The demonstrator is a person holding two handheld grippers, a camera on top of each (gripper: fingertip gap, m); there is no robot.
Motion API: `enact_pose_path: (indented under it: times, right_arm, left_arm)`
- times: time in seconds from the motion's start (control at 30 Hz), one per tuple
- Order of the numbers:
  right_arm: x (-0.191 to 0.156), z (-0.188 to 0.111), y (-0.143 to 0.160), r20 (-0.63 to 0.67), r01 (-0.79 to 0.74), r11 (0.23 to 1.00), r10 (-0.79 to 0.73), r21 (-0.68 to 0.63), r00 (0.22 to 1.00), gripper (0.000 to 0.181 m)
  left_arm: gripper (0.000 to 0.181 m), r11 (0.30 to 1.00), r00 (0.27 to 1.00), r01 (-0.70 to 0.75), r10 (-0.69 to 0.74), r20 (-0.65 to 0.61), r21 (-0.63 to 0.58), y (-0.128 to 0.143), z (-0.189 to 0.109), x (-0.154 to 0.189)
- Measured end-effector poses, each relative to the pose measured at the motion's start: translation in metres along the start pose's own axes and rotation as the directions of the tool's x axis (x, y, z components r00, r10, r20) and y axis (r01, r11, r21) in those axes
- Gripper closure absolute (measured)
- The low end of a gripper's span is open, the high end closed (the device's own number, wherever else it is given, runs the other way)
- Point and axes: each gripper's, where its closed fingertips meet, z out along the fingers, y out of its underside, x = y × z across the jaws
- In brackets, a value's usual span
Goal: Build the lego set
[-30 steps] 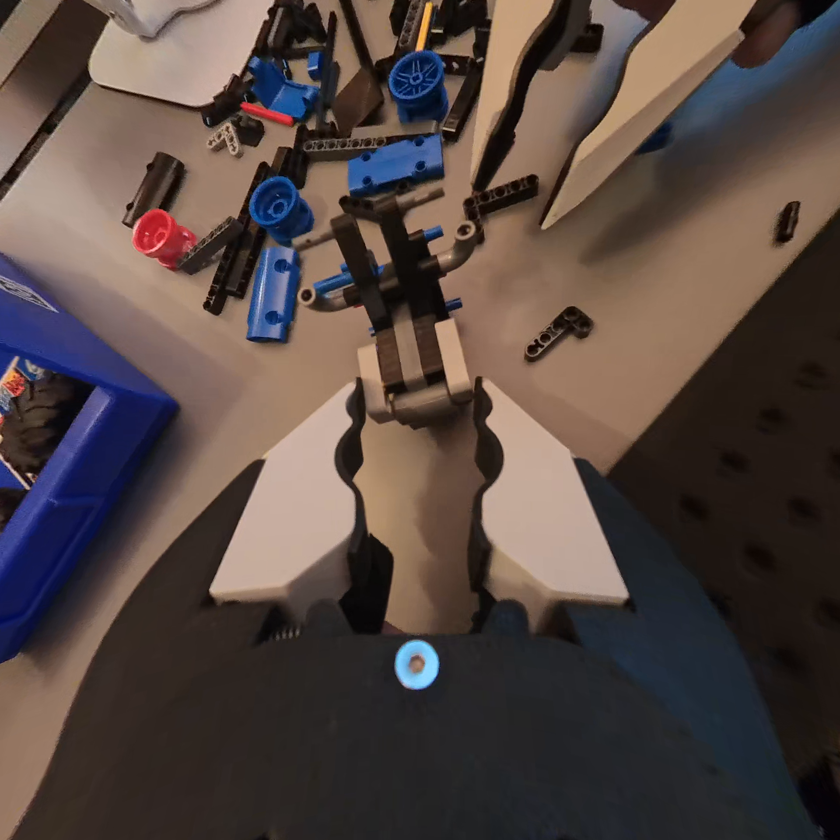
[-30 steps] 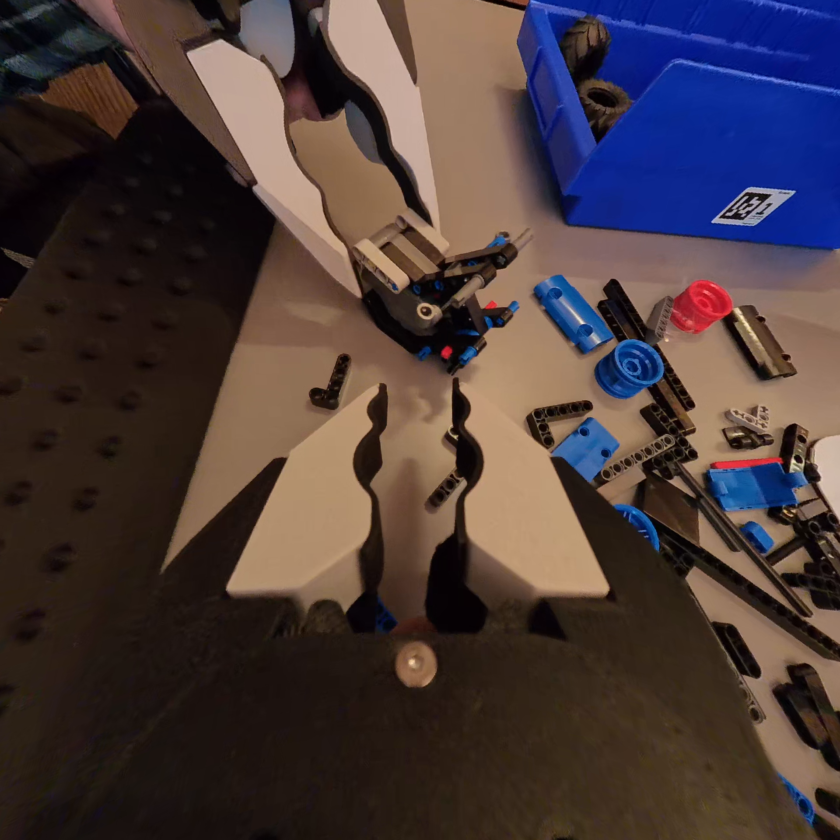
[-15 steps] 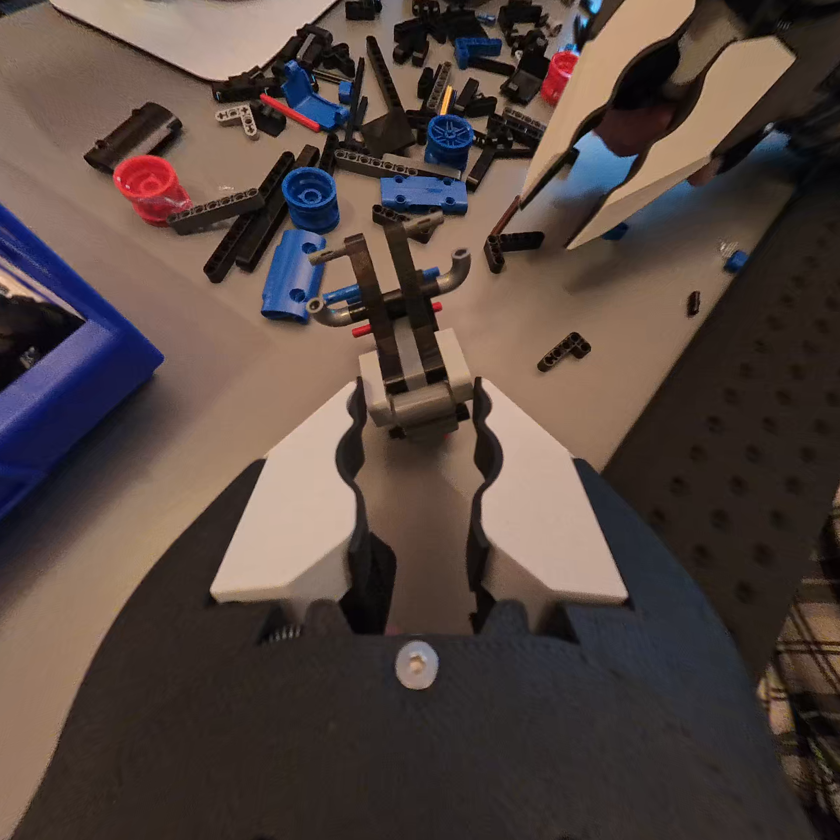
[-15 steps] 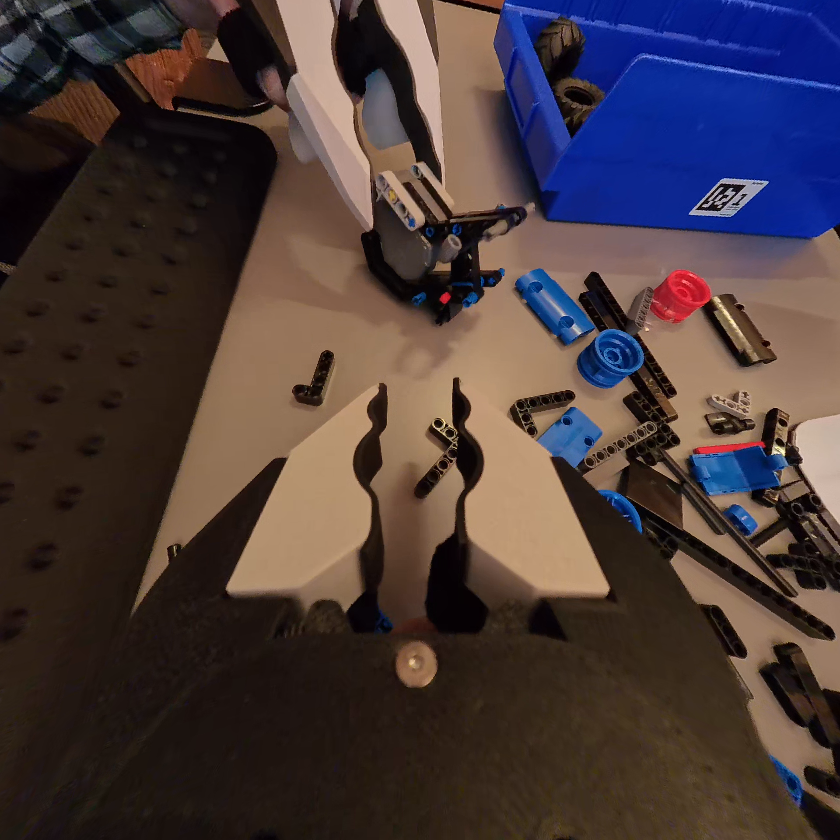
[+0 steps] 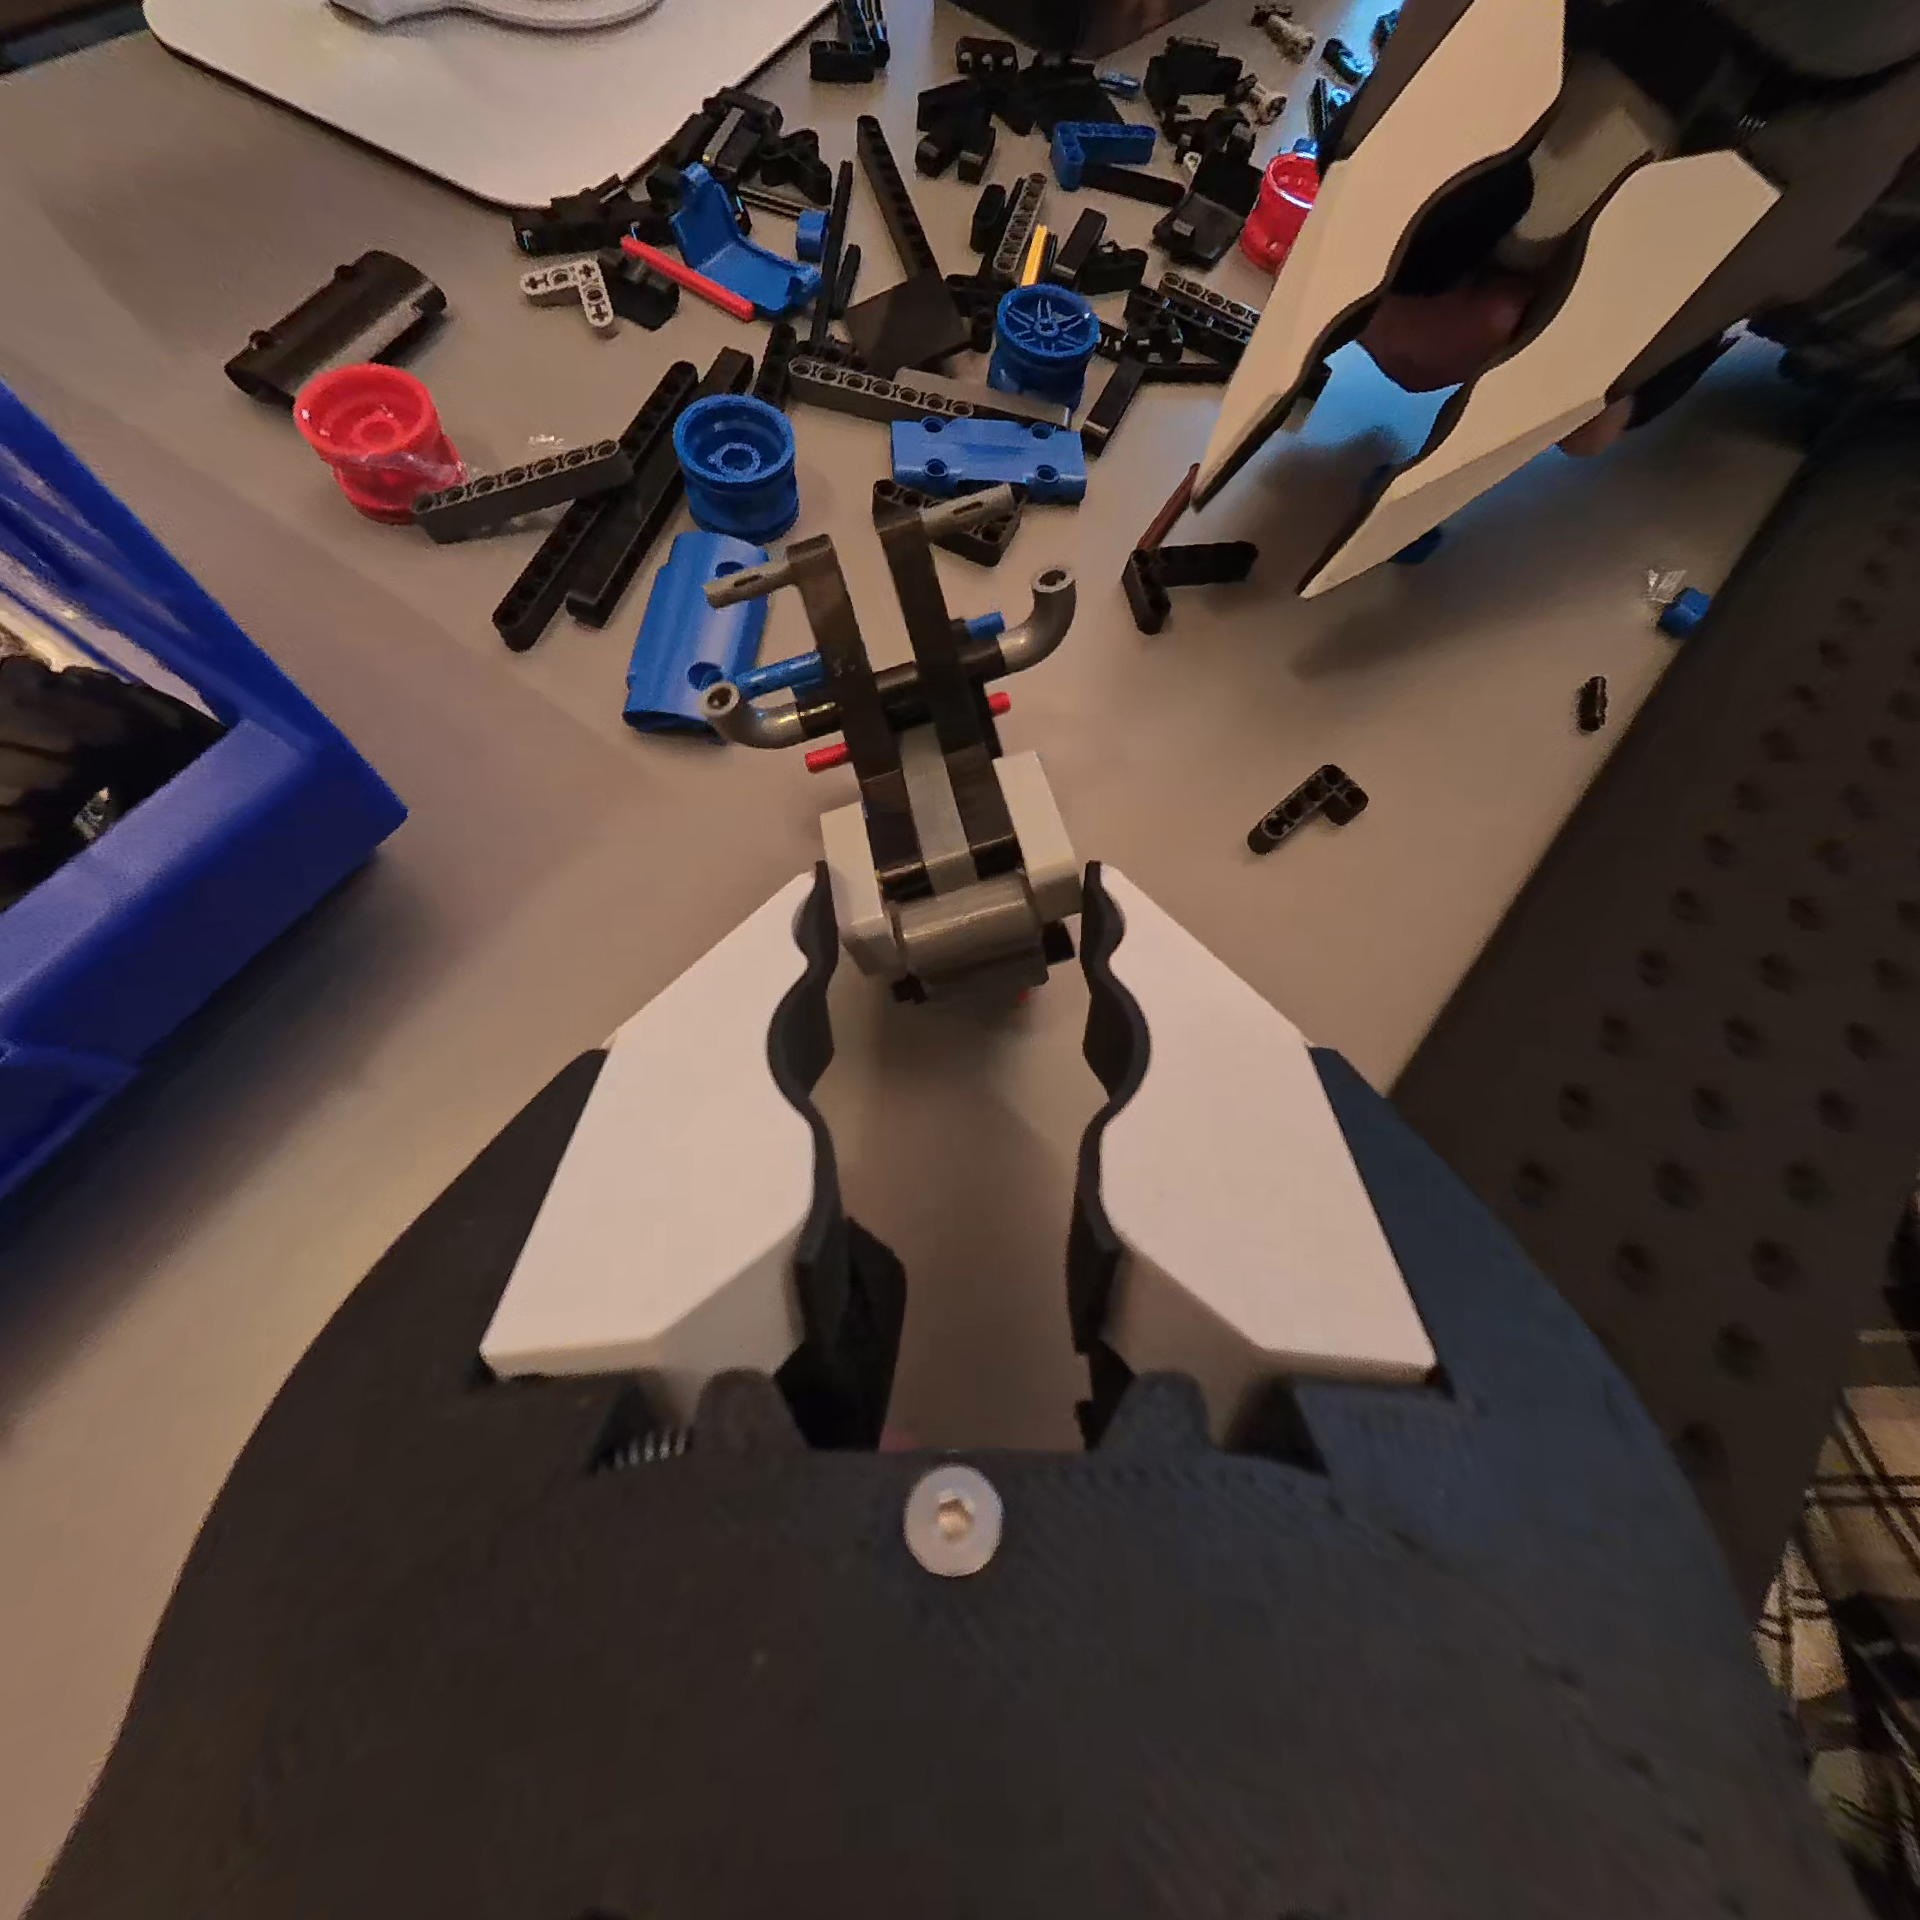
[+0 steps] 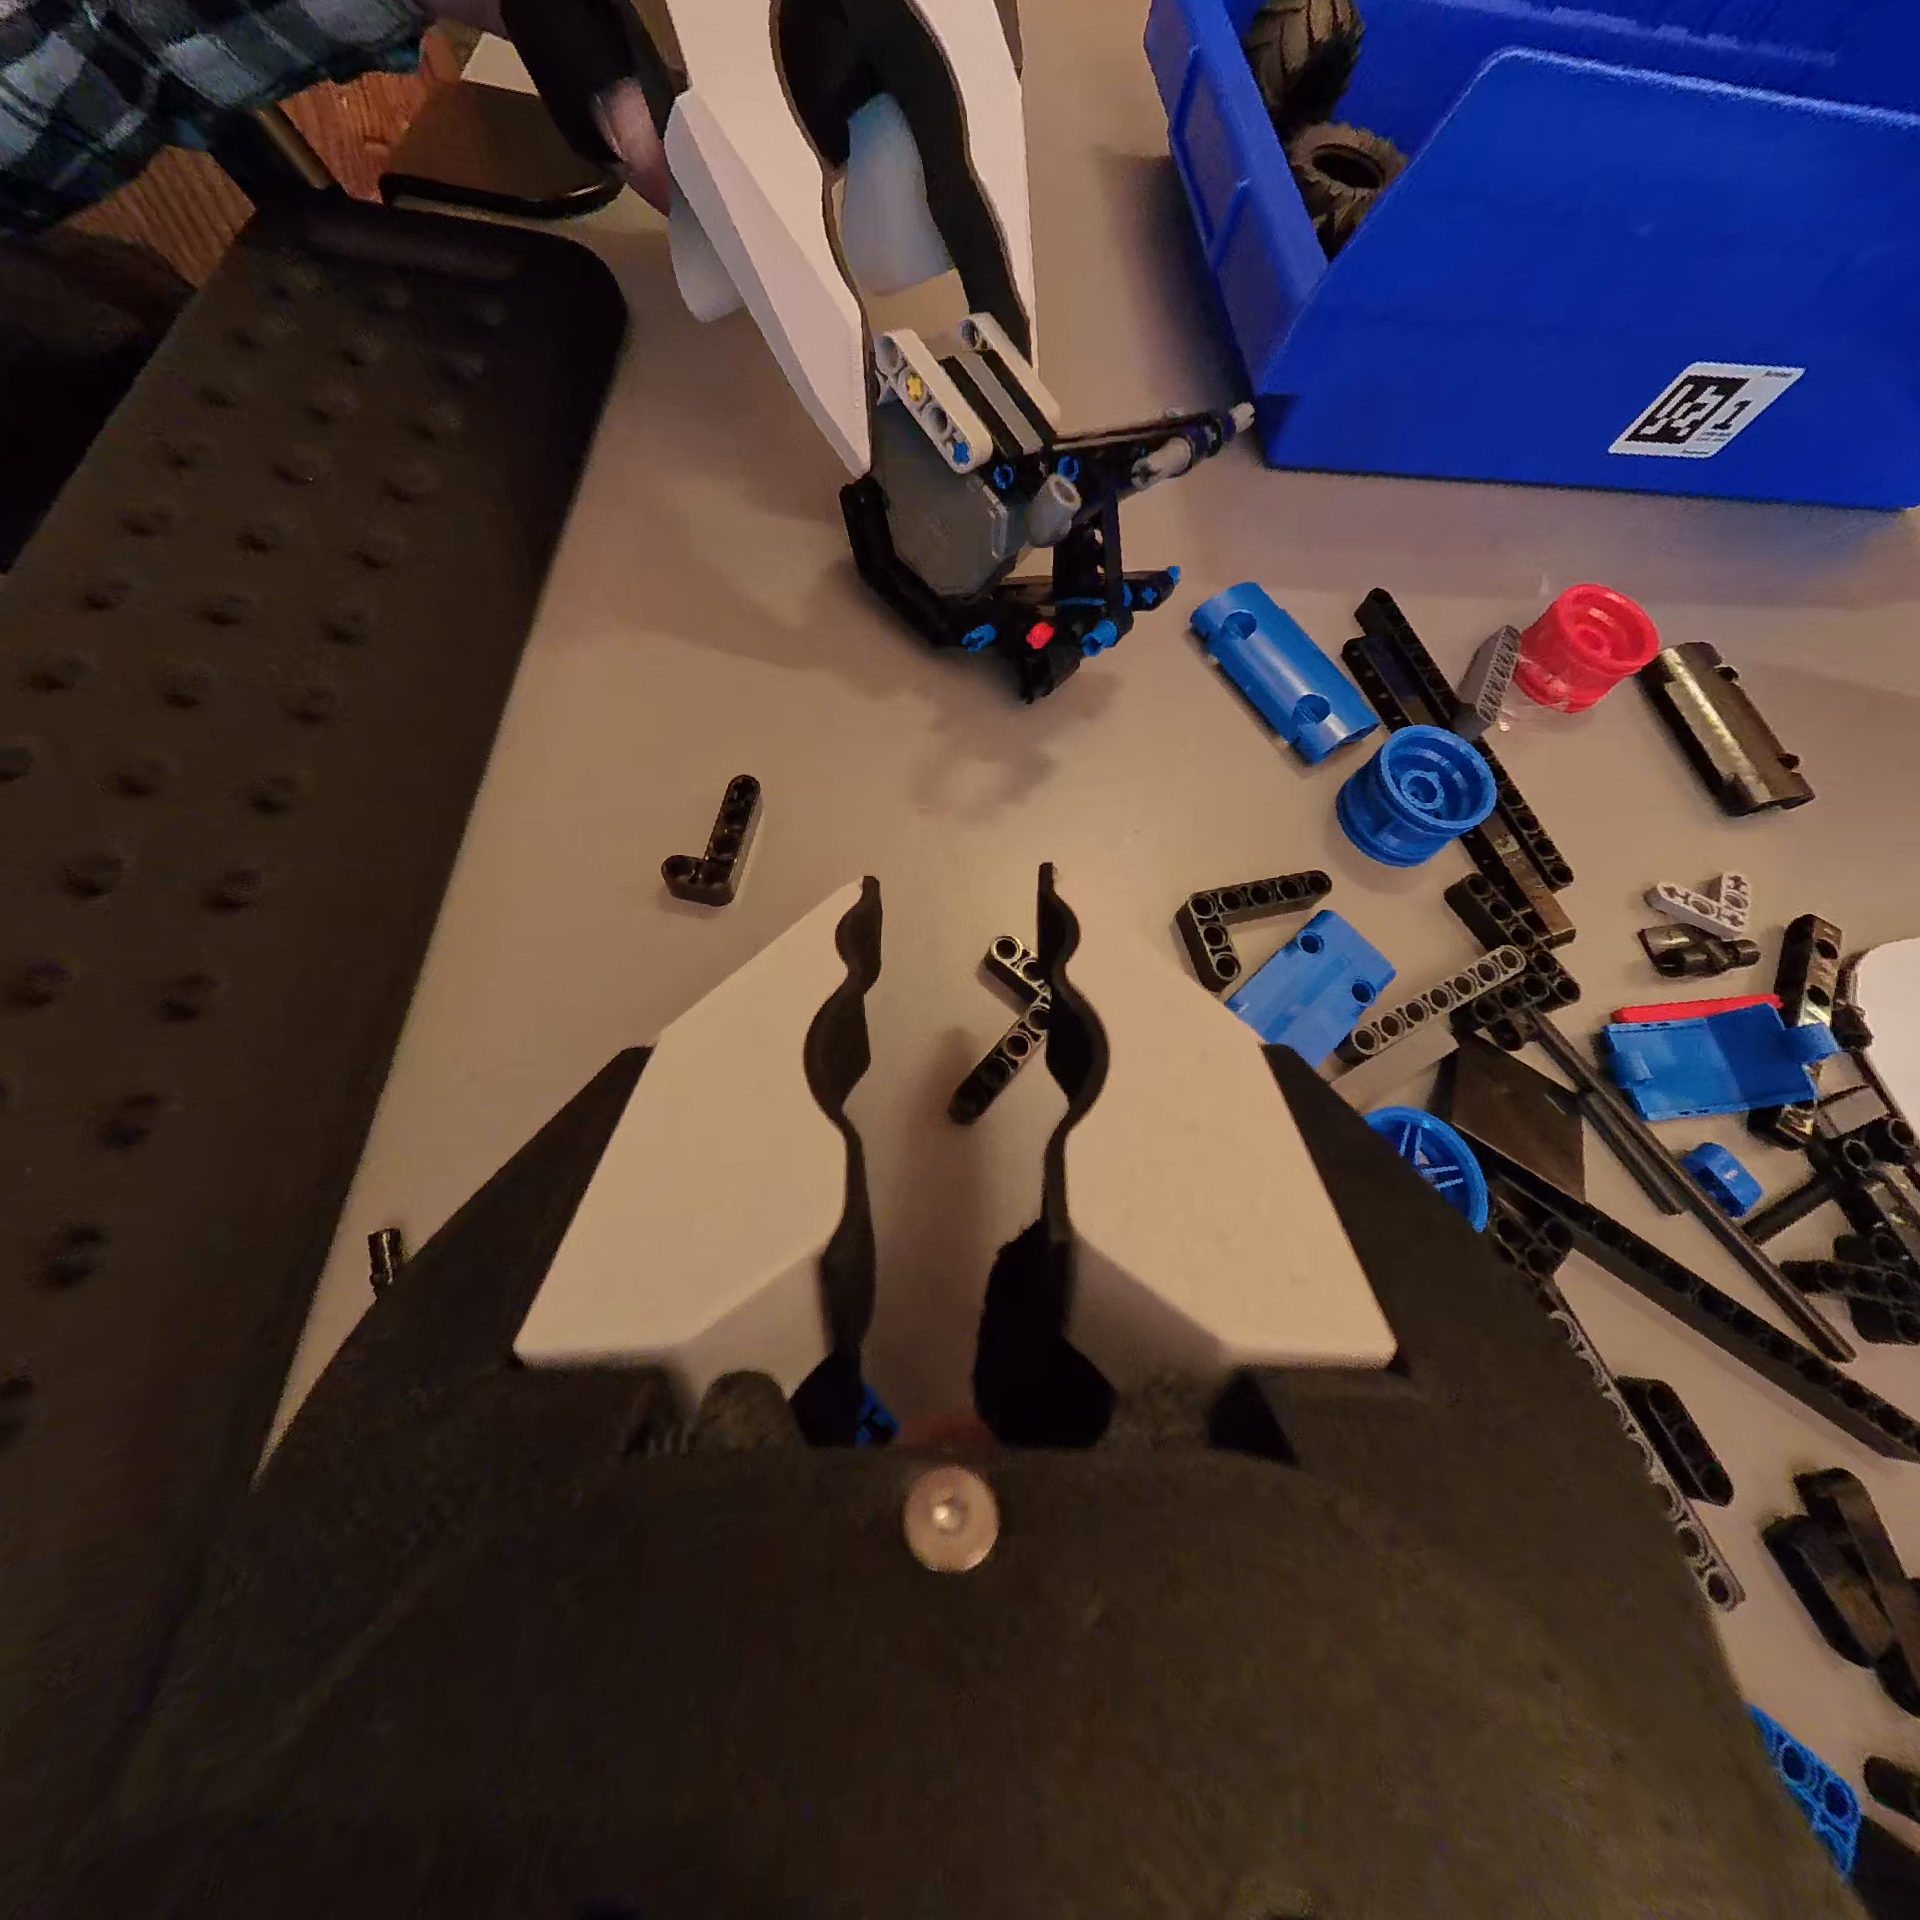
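L claw (image 5: 954, 904) round lego assembly (image 5: 935, 790) over grey table (image 5: 312, 1039) w/ loose bits.

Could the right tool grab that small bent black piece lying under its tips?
Probably yes: the right tool is open and empty, the bent black piece lies alone on bare table, nothing between.

Non-task items on the grey table

Black studded rubber mat (image 6: 260, 727) at left edge; pale flat board (image 5: 499, 94) far left; plaid fabric (image 5: 1849, 1558) near right.
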Motion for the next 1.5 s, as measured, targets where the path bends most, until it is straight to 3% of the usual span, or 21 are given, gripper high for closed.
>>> enact_pose_path:
  times: [0.17,0.3,0.43,0.6,0.7,0.8,0.97,1.07,1.23,1.33,1.43,1.5]
  right_arm:
    - [-0.001,-0.002,-0.006,-0.012,0.034,0.999,-0.034,0.028,0.999,0.147]
    - [-0.009,-0.002,-0.011,-0.044,0.154,0.988,-0.153,0.022,0.987,0.142]
    - [-0.009,-0.003,-0.025,-0.16,0.309,0.95,-0.301,0.03,0.94,0.135]
    - [-0.007,-0.008,-0.056,-0.403,0.562,0.827,-0.516,-0.005,0.756,0.122]
    - [0.001,-0.012,-0.063,-0.5,0.638,0.765,-0.589,-0.09,0.635,0.12]
    - [0.009,-0.016,-0.064,-0.548,0.65,0.748,-0.602,-0.133,0.581,0.119]
    - [0.0,-0.024,-0.077,-0.603,0.77,0.605,-0.697,-0.202,0.389,0.148]
    - [-0.008,-0.023,-0.081,-0.603,0.793,0.577,-0.708,-0.195,0.367,0.152]
    - [-0.006,-0.024,-0.083,-0.612,0.78,0.595,-0.695,-0.196,0.377,0.154]
    - [-0.006,-0.028,-0.083,-0.614,0.792,0.573,-0.708,-0.21,0.349,0.157]
    - [-0.008,-0.027,-0.081,-0.591,0.788,0.587,-0.707,-0.185,0.389,0.16]
    - [-0.011,-0.025,-0.08,-0.558,0.765,0.631,-0.683,-0.126,0.472,0.163]
  left_arm:
    - [0.136,0.999,1.0,0.025,-0.024,-0.009,0.044,-0.009,0.002,0.005]
    - [0.137,0.982,0.985,0.153,-0.142,-0.101,0.111,-0.019,0.006,0.016]
    - [0.137,0.96,0.97,0.223,-0.201,-0.138,0.171,-0.031,0.004,0.02]
    - [0.137,0.917,0.931,0.313,-0.245,-0.272,0.246,-0.057,0.001,0.043]
    - [0.137,0.87,0.897,0.399,-0.305,-0.32,0.289,-0.066,-0.001,0.047]
    - [0.137,0.802,0.835,0.506,-0.364,-0.413,0.317,-0.073,-0.005,0.047]
    - [0.137,0.716,0.77,0.599,-0.392,-0.503,0.358,-0.087,-0.009,0.057]
    - [0.137,0.67,0.744,0.633,-0.387,-0.544,0.389,-0.097,-0.014,0.063]
    - [0.139,0.594,0.677,0.708,-0.416,-0.607,0.382,-0.099,-0.015,0.061]
    - [0.139,0.592,0.669,0.712,-0.408,-0.621,0.378,-0.099,-0.016,0.064]
    - [0.138,0.626,0.681,0.695,-0.415,-0.604,0.354,-0.094,-0.014,0.064]
    - [0.137,0.659,0.712,0.668,-0.428,-0.556,0.347,-0.087,-0.009,0.061]
